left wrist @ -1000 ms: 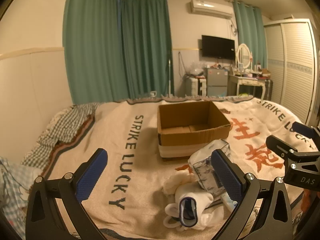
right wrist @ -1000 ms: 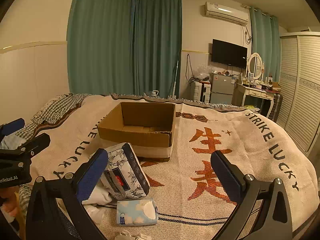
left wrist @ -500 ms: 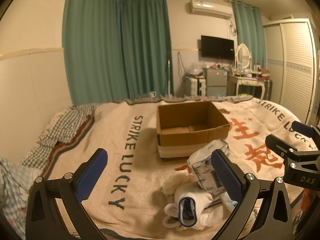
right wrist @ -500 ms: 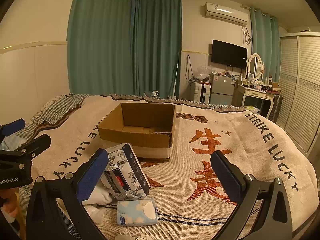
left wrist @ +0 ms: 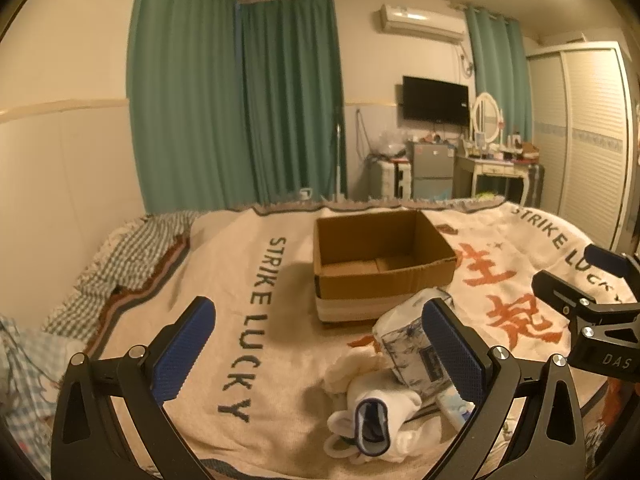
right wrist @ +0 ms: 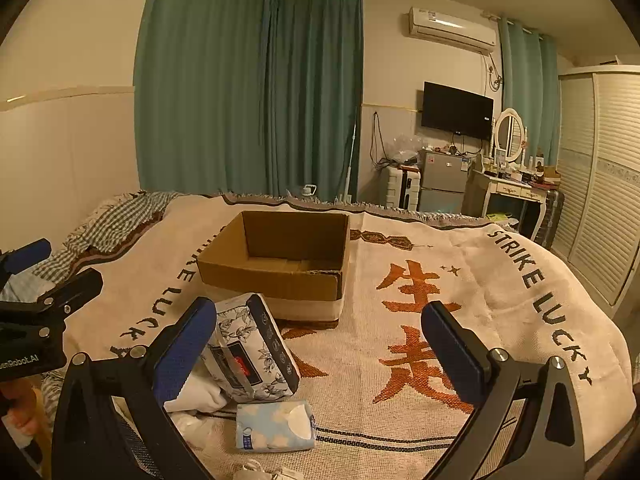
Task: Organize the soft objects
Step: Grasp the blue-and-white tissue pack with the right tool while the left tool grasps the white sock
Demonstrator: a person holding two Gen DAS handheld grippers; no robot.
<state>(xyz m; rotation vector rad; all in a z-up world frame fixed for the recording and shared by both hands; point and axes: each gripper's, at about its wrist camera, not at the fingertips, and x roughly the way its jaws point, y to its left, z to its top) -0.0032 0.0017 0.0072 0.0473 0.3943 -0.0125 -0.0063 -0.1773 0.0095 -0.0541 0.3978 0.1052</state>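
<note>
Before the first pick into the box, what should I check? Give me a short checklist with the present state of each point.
1. Box open and with room: ok; only its cardboard bottom shows.
2. Left claw open, holding nothing: ok.
3. Right claw open, holding nothing: ok.
4. Soft things within reach: ok; floral pack, blue pack and white socks lie on the blanket in front of the box.
5. Floral pack free to lift: cannot tell; it leans on white cloth.
6. Claws apart from each other: ok.
</note>
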